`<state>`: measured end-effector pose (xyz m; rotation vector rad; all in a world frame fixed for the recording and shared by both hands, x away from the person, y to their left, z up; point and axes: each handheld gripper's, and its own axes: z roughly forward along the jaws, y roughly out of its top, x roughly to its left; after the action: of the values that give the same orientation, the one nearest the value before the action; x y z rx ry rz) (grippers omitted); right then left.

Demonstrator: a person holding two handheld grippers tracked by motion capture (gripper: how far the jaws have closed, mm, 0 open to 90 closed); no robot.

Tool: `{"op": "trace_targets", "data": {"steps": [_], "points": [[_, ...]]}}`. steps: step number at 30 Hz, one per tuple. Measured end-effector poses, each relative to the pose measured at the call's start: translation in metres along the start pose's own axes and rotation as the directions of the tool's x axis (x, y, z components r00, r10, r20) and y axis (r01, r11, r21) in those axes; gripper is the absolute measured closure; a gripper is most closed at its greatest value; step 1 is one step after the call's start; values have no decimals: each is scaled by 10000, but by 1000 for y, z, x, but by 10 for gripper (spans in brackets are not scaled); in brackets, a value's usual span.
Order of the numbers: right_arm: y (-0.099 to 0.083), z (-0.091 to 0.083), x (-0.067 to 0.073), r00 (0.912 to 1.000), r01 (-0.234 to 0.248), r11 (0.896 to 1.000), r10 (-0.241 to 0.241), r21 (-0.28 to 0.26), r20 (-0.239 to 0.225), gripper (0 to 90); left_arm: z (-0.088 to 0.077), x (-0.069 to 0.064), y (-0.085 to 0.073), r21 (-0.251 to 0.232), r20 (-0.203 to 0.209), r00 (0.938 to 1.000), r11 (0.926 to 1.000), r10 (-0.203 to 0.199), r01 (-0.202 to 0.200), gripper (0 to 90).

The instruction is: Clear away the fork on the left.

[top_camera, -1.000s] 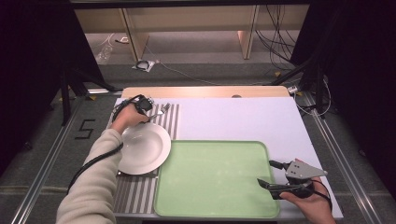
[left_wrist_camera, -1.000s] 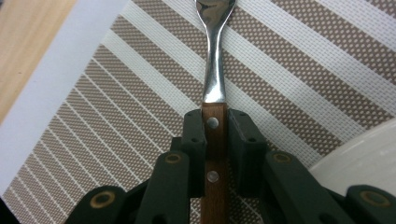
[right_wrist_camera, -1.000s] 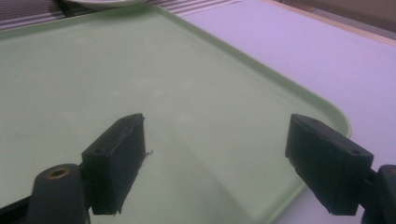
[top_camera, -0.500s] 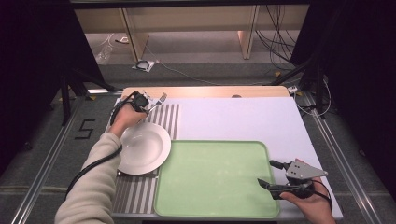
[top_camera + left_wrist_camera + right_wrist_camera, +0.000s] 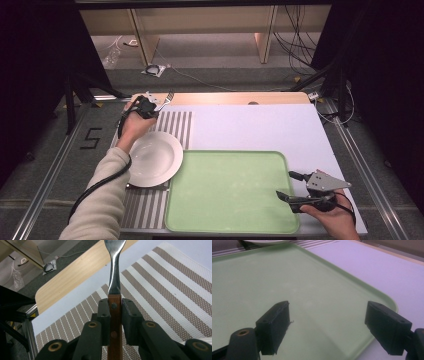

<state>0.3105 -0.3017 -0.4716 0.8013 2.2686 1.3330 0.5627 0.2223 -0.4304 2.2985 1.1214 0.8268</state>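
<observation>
My left gripper (image 5: 154, 106) hovers over the far end of the striped placemat (image 5: 178, 128), shut on a fork (image 5: 168, 97) with a wooden handle. In the left gripper view both pads (image 5: 105, 315) clamp the brown handle, and the fork's (image 5: 114, 272) steel neck points away over the placemat (image 5: 160, 290) toward the table's wooden edge. A white plate (image 5: 153, 159) rests on the placemat, nearer than that hand. My right gripper (image 5: 287, 185) stands open at the right front corner of the green tray (image 5: 230, 190), with nothing between its jaws (image 5: 327, 312).
The tray (image 5: 262, 280) lies bare in front of the right jaws, with the plate's rim (image 5: 265, 242) beyond it. A lilac table cover (image 5: 260, 125) stretches behind the tray. A wooden strip (image 5: 225, 98) runs along the table's far edge.
The left hand has lifted the fork off the placemat and carried it a little toward the far edge. The right gripper has stayed where it was.
</observation>
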Motion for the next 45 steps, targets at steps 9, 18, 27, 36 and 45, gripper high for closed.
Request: {"op": "trace_targets", "data": {"steps": [9, 18, 27, 36, 45], "points": [[0, -1, -1, 10000, -24, 10000, 23, 75, 83, 209, -5, 6, 0, -432, -319, 9992, 9988, -258, 244, 774], [-1, -2, -2, 10000, -56, 10000, 56, -74, 46, 210, -17, 3, 1, -893, -353, 9969, 9938, -697, 663, 774], [0, -2, 0, 9999, -66, 9999, 68, -116, 149, 210, -31, -3, -5, -1291, -121, 9913, 9833, -1313, 1286, 773], [0, -4, 0, 9997, -35, 9999, 38, -144, 228, 210, -45, -18, -11, -1444, 263, 9858, 9751, -1661, 1682, 774], [2, -4, 1, 9994, 10, 10000, -7, -81, 334, 210, -65, -37, -15, -1750, 957, 9767, 9627, -1920, 2064, 774]]}}
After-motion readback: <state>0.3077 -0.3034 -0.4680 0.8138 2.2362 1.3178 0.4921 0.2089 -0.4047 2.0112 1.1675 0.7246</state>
